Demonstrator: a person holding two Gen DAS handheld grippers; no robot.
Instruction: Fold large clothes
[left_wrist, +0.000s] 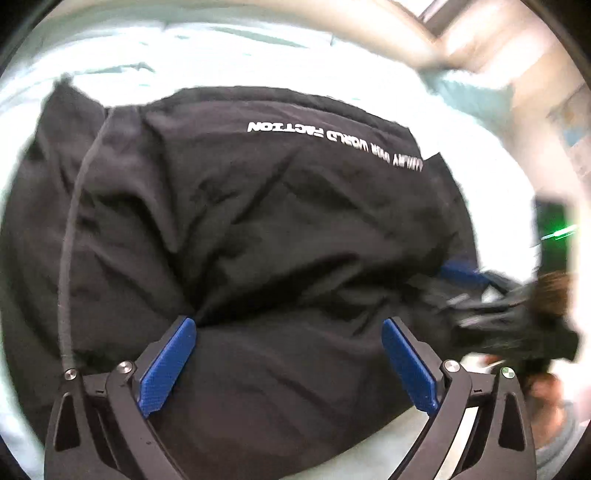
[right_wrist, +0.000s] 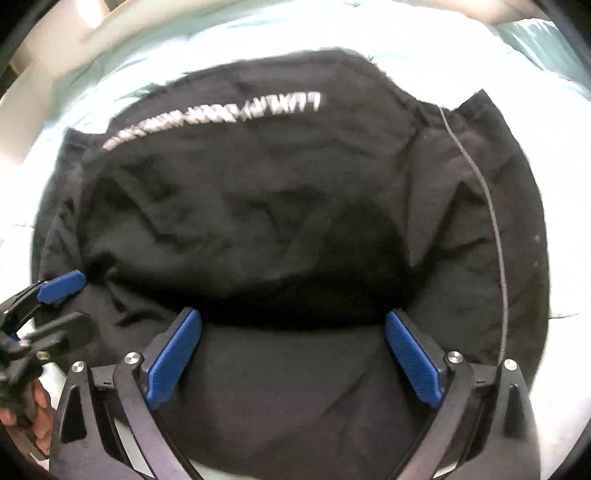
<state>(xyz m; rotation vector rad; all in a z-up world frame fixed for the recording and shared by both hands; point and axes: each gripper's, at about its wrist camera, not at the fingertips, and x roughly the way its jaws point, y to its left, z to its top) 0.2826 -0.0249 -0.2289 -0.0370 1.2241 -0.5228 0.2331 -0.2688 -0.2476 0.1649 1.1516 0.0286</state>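
Observation:
A large black garment with a line of white lettering lies crumpled on a pale bed; it also fills the right wrist view. A thin grey drawstring runs along its edge and shows in the right wrist view too. My left gripper is open, its blue pads spread over the near fold. My right gripper is open over the near edge as well. In the left wrist view the right gripper is blurred at the garment's right side. The left gripper's blue tip touches the garment's left edge.
The pale green-white bedsheet surrounds the garment on all sides. A wooden bed frame or wall lies beyond the far right corner. A dark object with a green light stands at the right. A hand holds the left gripper's handle.

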